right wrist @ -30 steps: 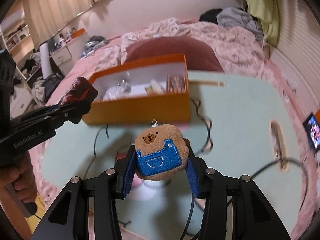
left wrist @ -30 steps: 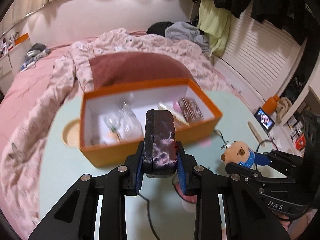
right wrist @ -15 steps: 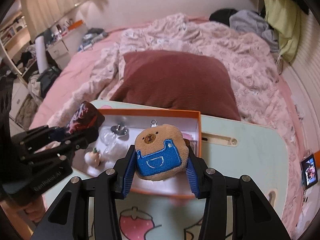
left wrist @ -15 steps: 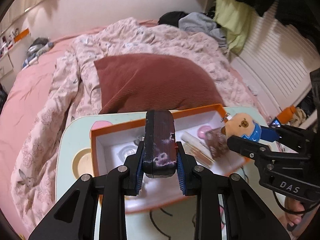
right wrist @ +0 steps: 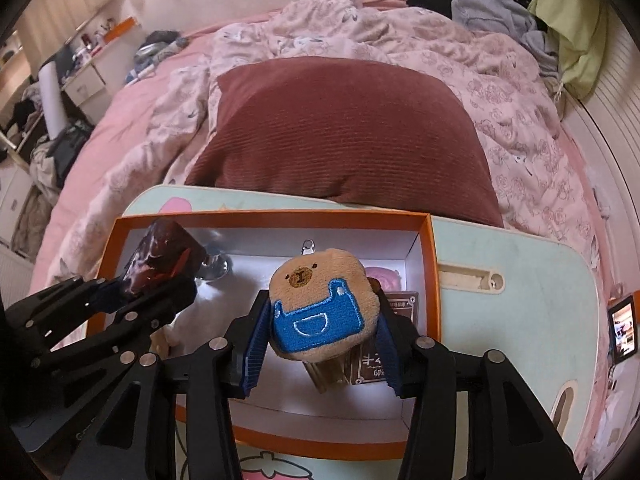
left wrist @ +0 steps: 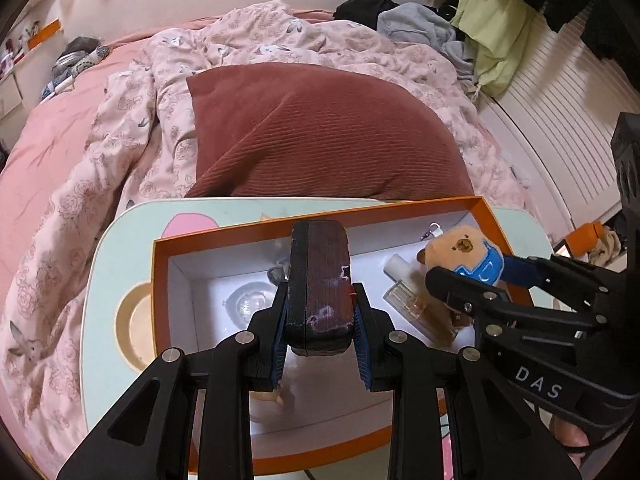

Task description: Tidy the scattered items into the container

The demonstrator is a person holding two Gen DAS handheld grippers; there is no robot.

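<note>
An orange box (left wrist: 160, 280) with a white inside lies open on a pale green lap table (right wrist: 500, 248). My left gripper (left wrist: 320, 320) is shut on a dark maroon marbled case (left wrist: 320, 272), held upright over the box's middle. My right gripper (right wrist: 320, 336) hangs over the box's right part with a tan bear plush in blue overalls (right wrist: 320, 304) between its pads. Its jaws are opening, and the pads still touch the plush. In the left wrist view the bear plush (left wrist: 460, 248) shows at the right. Inside the box lie a perfume bottle (left wrist: 416, 300) and a clear glass item (left wrist: 250, 304).
A maroon ribbed pillow (left wrist: 320, 132) lies just behind the table on a pink floral duvet (left wrist: 120, 160). A small lit screen (right wrist: 622, 330) stands off the table's right edge. A pink round item (right wrist: 384, 276) and a brown card (right wrist: 404, 300) lie in the box's right end.
Both grippers have moved forward from in front of the box to above its inside, carrying the case and the bear. The right jaws stand slightly wider.
</note>
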